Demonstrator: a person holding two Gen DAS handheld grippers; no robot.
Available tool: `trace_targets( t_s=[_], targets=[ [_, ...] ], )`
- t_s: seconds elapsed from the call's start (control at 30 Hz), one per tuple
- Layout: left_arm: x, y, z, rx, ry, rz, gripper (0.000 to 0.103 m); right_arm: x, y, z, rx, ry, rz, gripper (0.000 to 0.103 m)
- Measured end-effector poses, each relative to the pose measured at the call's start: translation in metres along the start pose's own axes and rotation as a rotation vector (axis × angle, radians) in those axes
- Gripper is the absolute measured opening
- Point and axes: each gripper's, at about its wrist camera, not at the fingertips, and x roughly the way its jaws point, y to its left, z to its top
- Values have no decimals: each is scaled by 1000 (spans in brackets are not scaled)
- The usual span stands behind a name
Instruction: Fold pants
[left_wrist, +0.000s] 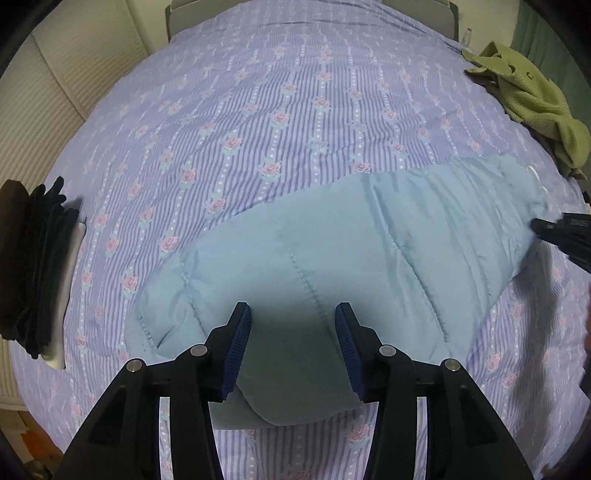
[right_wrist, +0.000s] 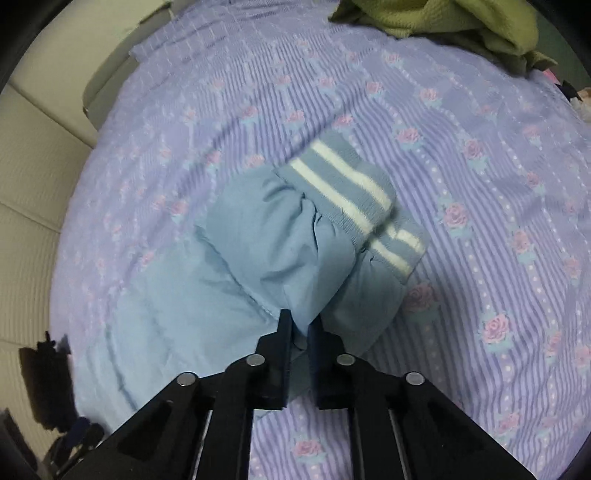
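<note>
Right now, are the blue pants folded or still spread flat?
Partly folded. The pants lie doubled lengthwise, both striped cuffs together; the right gripper pinches fabric near them, while the left gripper is open.

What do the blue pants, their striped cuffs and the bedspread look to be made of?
Pants: smooth, faintly shiny quilted shell, likely padded nylon or polyester; stitched channels puff up. Cuffs: ribbed knit, matte, white stripes. Bedspread: thin woven cotton-like fabric, printed stripes and roses, slightly crinkled.

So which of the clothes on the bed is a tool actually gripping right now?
The light blue quilted pants: the right tool is shut on them near the striped cuffs. The olive green garment and black stack lie untouched.
</note>
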Motion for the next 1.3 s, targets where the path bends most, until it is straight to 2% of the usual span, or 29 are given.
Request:
trace_targets(
  t_s=[0.07, 0.17, 0.23, 0.3, 0.33, 0.4, 0.43, 0.47, 0.53, 0.57, 0.63, 0.77, 0.83, 0.97, 1.0, 1.07, 1.13, 1.17, 1.3],
  targets=[
    [1, 1, 1, -10, 2, -3, 46, -19, -2, -7, -3, -40, 20, 8],
    [2, 0, 1, 1, 5, 1, 46, -25, -6, -14, -42, -60, -4, 8],
    [5, -5, 2, 21, 13, 14, 46, -8, -14, -13, -56, -1, -35, 8],
    [5, -8, 1, 30, 13, 17, 47, 3, -20, -11, -30, 41, -31, 8],
    [5, -9, 0, 34, 14, 19, 47, 6, -24, -11, -6, 57, -25, 14],
    [5, -10, -1, 34, 19, 26, 47, 1, -28, -12, 13, 44, -37, 34],
    [5, -11, -2, 33, 22, 29, 47, -8, -32, -13, 19, 9, -62, 52],
    [2, -13, -2, 31, 19, 30, 47, -15, -35, -14, 24, -28, -73, 59],
    [-4, -19, -3, 42, 1, 19, 52, -31, -42, -15, 40, -107, -55, 65],
    [-8, -25, -4, 55, -13, 14, 56, -33, -44, -14, 44, -120, -33, 66],
    [-14, -34, -4, 74, -28, 3, 57, -24, -50, -5, 49, -106, 14, 69],
    [-16, -55, -1, 111, -25, -11, 57, 7, -65, 14, 129, -48, 68, 70],
    [-15, -65, -1, 136, -26, -6, 57, 27, -69, 17, 173, -9, 141, 70],
    [-13, -70, -4, 132, -12, -6, 57, 51, -72, 21, 200, 14, 179, 70],
    [-12, -69, -4, 126, -7, -8, 57, 56, -69, 20, 200, 17, 176, 67],
    [-12, -67, -6, 111, 4, -14, 57, 56, -66, 18, 211, 26, 199, 40],
    [-15, -69, -9, 108, 3, -28, 57, 52, -66, 17, 243, 36, 232, 25],
    [-19, -70, -10, 108, -3, -46, 57, 46, -65, 16, 252, 29, 237, 22],
    [-36, -69, -14, 114, -35, -114, 57, -9, -62, 2, 247, -71, 234, 20]
  ],
)
